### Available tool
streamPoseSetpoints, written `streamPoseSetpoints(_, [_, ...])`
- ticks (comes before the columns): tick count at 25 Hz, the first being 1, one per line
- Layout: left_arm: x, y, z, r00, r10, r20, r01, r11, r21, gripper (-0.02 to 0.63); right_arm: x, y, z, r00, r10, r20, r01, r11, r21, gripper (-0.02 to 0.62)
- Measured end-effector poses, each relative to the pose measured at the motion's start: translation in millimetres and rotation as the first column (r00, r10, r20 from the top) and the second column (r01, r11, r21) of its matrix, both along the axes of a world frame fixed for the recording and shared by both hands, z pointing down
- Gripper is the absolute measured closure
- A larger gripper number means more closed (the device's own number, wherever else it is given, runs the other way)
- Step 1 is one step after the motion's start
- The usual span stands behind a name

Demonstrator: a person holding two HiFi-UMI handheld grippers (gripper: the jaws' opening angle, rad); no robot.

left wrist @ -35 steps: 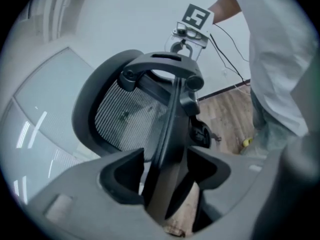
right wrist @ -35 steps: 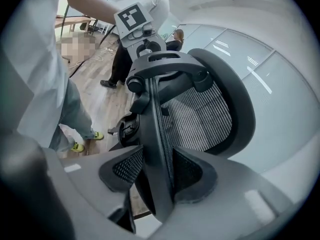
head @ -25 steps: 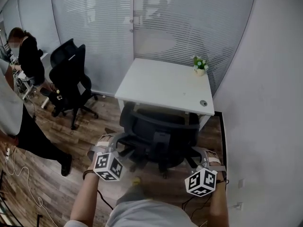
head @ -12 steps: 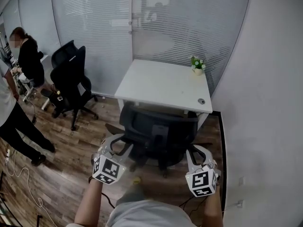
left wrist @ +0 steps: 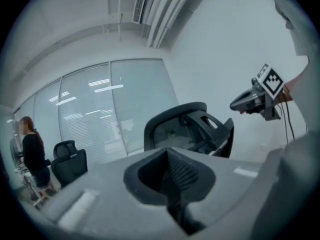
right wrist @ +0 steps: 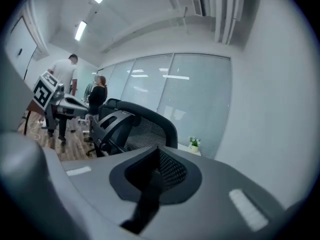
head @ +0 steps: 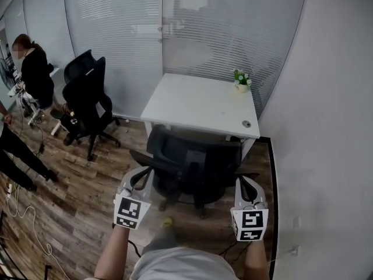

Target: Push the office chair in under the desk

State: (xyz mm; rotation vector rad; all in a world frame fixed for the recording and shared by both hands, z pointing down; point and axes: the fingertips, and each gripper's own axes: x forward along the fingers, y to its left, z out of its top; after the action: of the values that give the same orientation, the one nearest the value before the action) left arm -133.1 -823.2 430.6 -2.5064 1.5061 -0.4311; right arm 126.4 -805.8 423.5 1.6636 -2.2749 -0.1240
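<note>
The black office chair (head: 195, 162) stands in front of the white desk (head: 201, 104), its back toward me and its seat partly under the desk's front edge. My left gripper (head: 141, 175) is shut and empty, just behind the chair's left armrest. On the other side my right gripper (head: 242, 181) is also shut with nothing in it, close to the right armrest. Contact with the chair cannot be made out. In the left gripper view the closed jaws (left wrist: 172, 156) point at the chair back (left wrist: 187, 126). The right gripper view has its closed jaws (right wrist: 160, 159) before the chair back (right wrist: 137, 121).
A small potted plant (head: 240, 80) and a round grommet (head: 247, 123) sit on the desk. The wall (head: 326, 127) runs along the right, a glass partition behind. A second black chair (head: 87, 98), a seated person (head: 32, 69) and a walking person's legs (head: 17, 156) are at left. A cable (head: 23, 214) lies on the floor.
Both grippers' jaws have gone from open to shut and moved forward toward the chair's armrests. The standing person at left has walked off toward the left edge.
</note>
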Motion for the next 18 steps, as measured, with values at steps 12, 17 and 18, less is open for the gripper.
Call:
streamPoseSetpoints(12, [-11.0,0.4,-9.0,0.990,-0.079,-0.121,0.078,0.997,-0.009,0.609,17.3,6.8,1.9,0.990,0.036,0.138,-0.032,0.999,-0.025,0.594])
streamPoseSetpoints(17, [-12.9,-1.7,-13.8,0.984,-0.087,-0.157,0.086,0.996,-0.012,0.609,18.6,5.8,-0.1,0.988,0.037,0.152,-0.034,0.999,-0.026,0.595])
streamPoseSetpoints(18, [-12.7,-1.9,-13.6,0.984,-0.085,-0.158,0.084,0.996,-0.012,0.609,19.5,5.7,-0.3,0.987,0.039,0.155,-0.035,0.999,-0.026,0.594])
